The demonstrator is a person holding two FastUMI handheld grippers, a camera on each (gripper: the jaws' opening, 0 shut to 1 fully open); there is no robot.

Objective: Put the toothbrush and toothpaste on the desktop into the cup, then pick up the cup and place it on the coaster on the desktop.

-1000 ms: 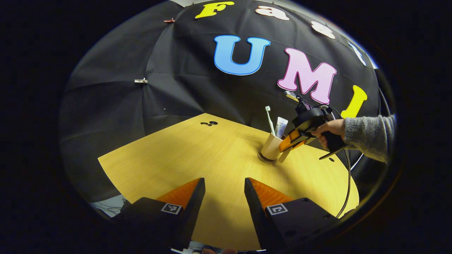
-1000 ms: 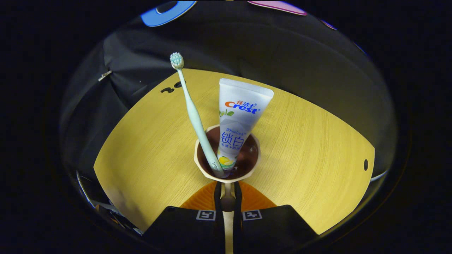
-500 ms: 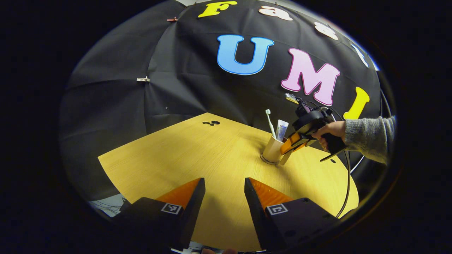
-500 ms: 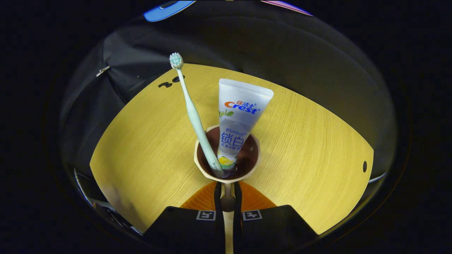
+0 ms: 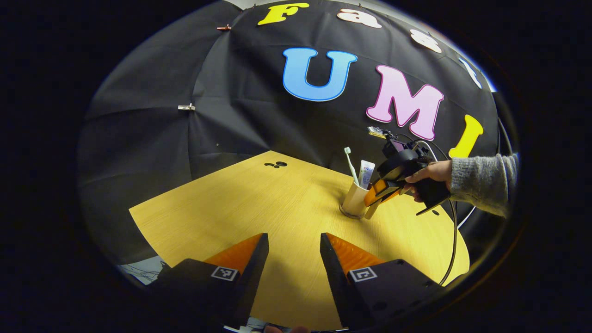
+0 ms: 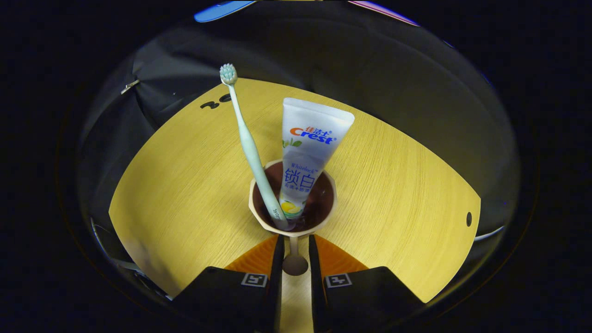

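Note:
In the right gripper view, a beige cup point(image 6: 292, 221) stands upright on the yellow table with a pale green toothbrush point(image 6: 249, 148) and a white toothpaste tube point(image 6: 307, 152) leaning in it. The cup's handle point(image 6: 295, 263) lies between the fingers of my right gripper point(image 6: 296, 237), whose jaws stand slightly apart around it. The left gripper view places the cup point(image 5: 355, 200) on a dark coaster point(image 5: 348, 214), with the right gripper point(image 5: 368, 202) at its side, held by a hand in a grey sleeve. My left gripper point(image 5: 294, 240) is open over the near table with nothing in it.
A black cable point(image 5: 455, 240) trails from the right gripper over the table's right edge. Small dark holes point(image 5: 276, 164) sit near the far corner, and one hole point(image 6: 469, 218) lies near the right edge. The black cloth wall rises close behind the table.
My right gripper's fingers have spread a little around the cup handle and drawn back slightly. The cup has settled lower onto the coaster. The left gripper has stayed put.

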